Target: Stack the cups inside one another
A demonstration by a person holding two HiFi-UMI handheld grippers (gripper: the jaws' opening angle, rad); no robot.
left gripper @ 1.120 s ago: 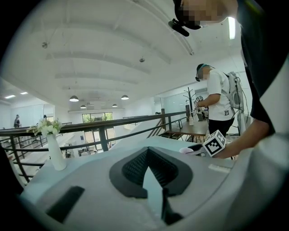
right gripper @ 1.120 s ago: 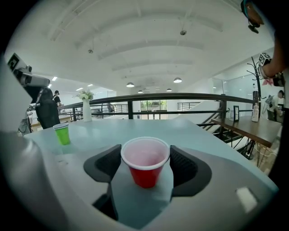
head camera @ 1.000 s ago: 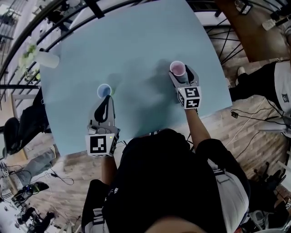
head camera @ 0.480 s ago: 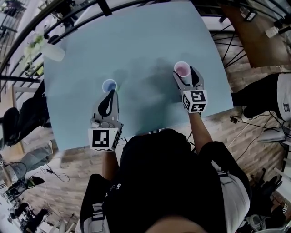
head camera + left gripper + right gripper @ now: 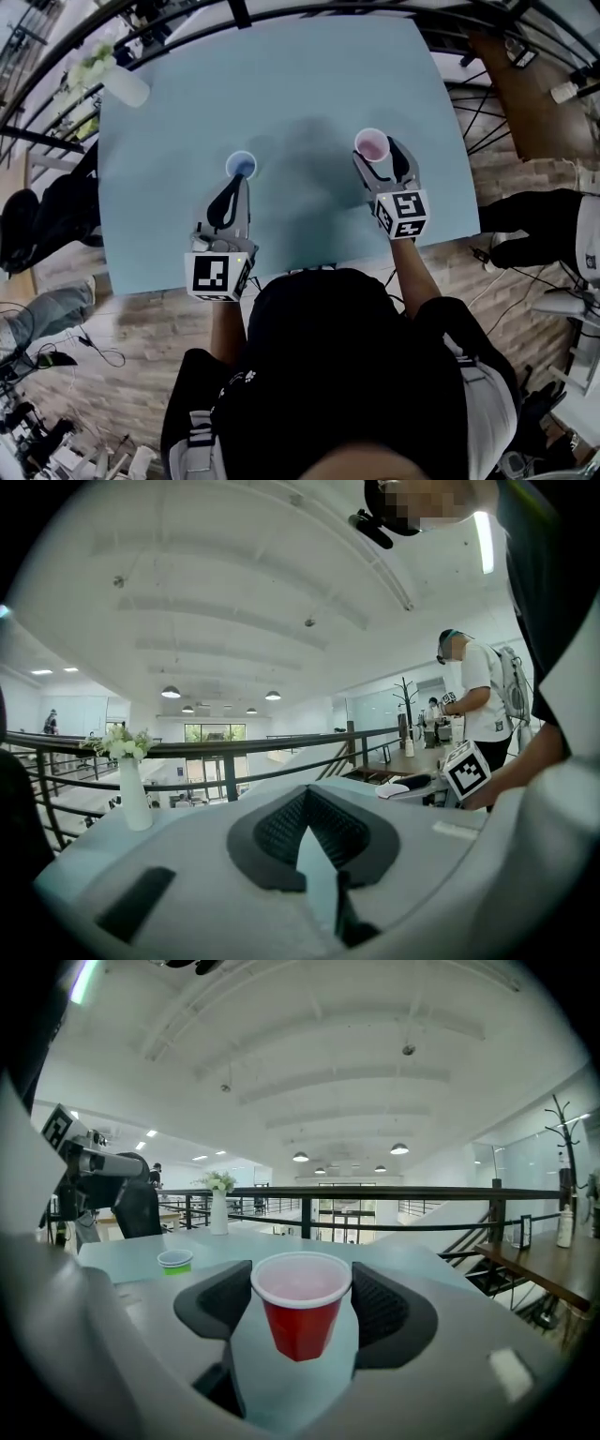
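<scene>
The right gripper (image 5: 379,157) clamps the upright red cup (image 5: 300,1321) between its pads over the pale blue table (image 5: 300,84), while the left gripper (image 5: 235,185), jaws pressed together on nothing, sits just behind the green cup (image 5: 241,165).

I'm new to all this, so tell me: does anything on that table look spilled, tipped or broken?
Nothing stands out. The red cup is upright in the right gripper, the green cup and the vase stand upright on the table, and no spill shows.

Red cup (image 5: 298,1324) tight between right gripper (image 5: 300,1288) jaws
</scene>
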